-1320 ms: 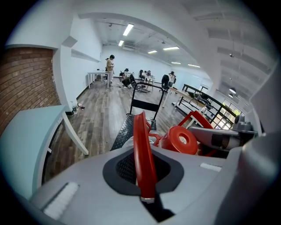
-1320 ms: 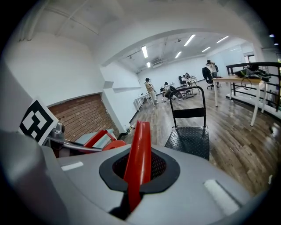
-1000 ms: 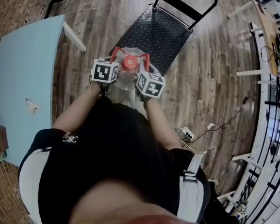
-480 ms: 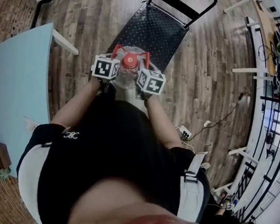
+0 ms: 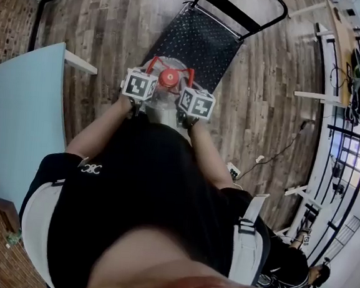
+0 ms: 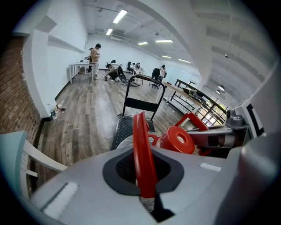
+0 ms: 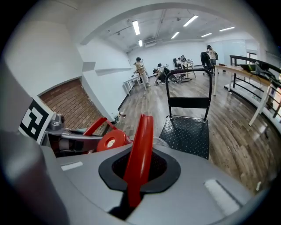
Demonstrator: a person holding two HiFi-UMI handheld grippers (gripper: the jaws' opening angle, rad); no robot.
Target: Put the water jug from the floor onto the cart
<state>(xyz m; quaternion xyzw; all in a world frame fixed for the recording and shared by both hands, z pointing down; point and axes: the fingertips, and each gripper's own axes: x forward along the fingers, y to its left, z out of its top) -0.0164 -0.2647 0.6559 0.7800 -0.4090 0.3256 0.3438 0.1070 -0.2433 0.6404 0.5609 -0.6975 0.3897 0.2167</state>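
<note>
The water jug (image 5: 160, 104) is clear with a red cap (image 5: 168, 78) and two red handle loops. It hangs between both grippers over the near end of the black cart deck (image 5: 200, 40); whether it touches the deck is hidden. My left gripper (image 5: 151, 69) is shut on the left red handle (image 6: 141, 149). My right gripper (image 5: 188, 79) has the right red handle (image 7: 139, 149) between its pads; its jaws are opening, though the pads still look pressed on the handle. The cap (image 6: 178, 139) shows between the grippers.
The cart's black push bar (image 5: 242, 8) stands at its far end. A light blue table (image 5: 20, 107) is close on the left. A power strip and cable (image 5: 234, 171) lie on the wood floor at right, with desks and racks (image 5: 355, 74) beyond.
Both grippers have carried the jug forward and a little down toward the cart; it now sits over the deck's near edge. The blue table has slid back in view.
</note>
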